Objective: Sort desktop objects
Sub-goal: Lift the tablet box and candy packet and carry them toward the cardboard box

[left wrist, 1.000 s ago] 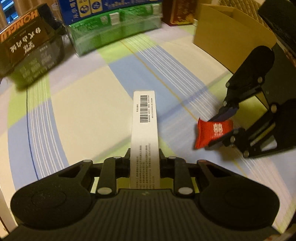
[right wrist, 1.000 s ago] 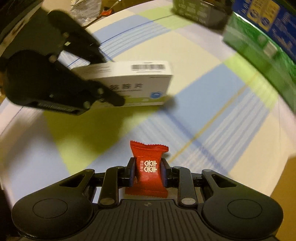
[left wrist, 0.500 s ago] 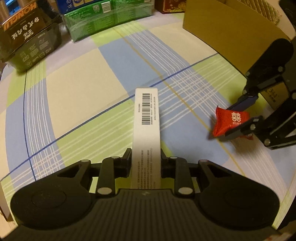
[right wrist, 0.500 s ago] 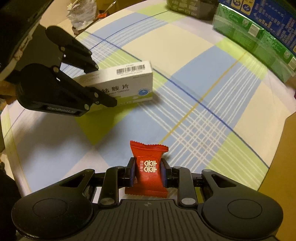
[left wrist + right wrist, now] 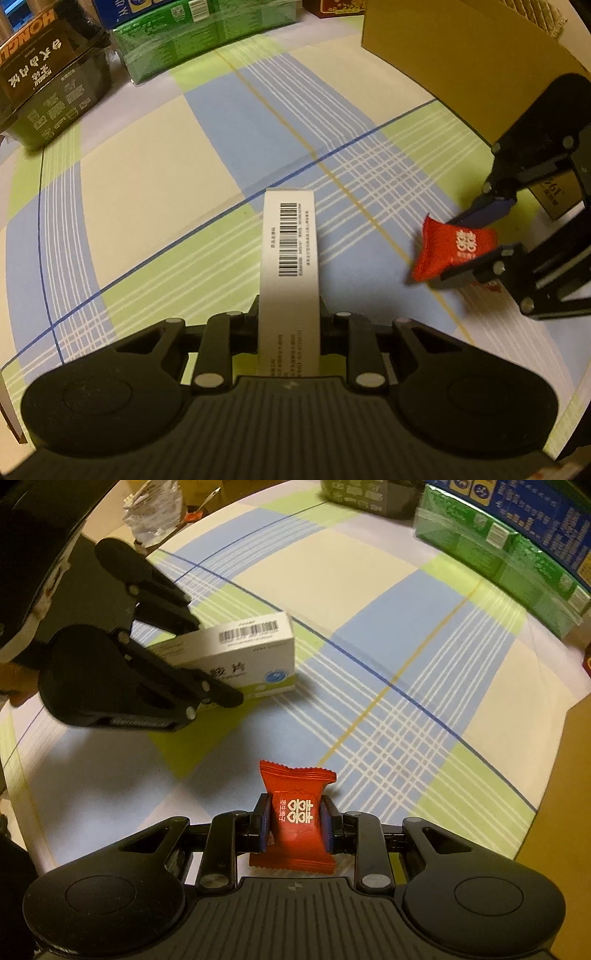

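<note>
Matt white paperboard box point(image 5: 289, 258), glossy red foil candy wrapper point(image 5: 295, 812), woven checked tablecloth point(image 5: 147, 177), brown cardboard point(image 5: 461, 55).

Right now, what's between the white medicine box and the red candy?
Nothing but bare checked tablecloth. The left wrist view shows it between the white medicine box and the red candy; the right wrist view agrees.

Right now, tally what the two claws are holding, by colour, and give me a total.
White: 1, the medicine box in the left claw
Red: 1, the candy packet in the right claw
Total: 2
</note>
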`<state>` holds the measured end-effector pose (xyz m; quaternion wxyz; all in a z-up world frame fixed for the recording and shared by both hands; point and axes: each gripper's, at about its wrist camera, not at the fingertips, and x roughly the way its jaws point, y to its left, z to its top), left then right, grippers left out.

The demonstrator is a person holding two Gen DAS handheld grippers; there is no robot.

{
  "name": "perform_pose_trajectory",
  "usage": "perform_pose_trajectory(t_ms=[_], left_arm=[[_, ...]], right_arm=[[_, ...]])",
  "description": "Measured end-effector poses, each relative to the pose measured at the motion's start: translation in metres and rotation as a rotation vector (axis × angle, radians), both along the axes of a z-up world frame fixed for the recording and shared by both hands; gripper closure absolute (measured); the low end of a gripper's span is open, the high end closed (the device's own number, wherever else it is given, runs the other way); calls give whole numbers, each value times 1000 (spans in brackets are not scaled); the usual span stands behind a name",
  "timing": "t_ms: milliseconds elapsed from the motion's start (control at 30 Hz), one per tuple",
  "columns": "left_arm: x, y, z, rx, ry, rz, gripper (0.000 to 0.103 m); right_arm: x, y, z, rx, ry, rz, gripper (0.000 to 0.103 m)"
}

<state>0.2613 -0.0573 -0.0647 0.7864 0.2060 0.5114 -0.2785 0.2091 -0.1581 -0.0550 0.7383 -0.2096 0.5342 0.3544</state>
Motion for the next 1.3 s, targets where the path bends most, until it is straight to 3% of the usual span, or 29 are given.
perform_pose_trajectory(t_ms=[267,633,1000,1300], left_arm=[[-22,-11,22,-10,-43,70,83],[-61,-41,77,-77,-110,110,83],[-108,-86,141,-140,-199,62,83],[-141,-129,173,-221,-221,19,83]], right_arm=[[-15,-10,23,33,-43,-32,80],[-47,-43,73,85,-127,-111,80],[-85,-105,136,148,-233,-238,80],[-115,-167,170,163,-322,-356,80]])
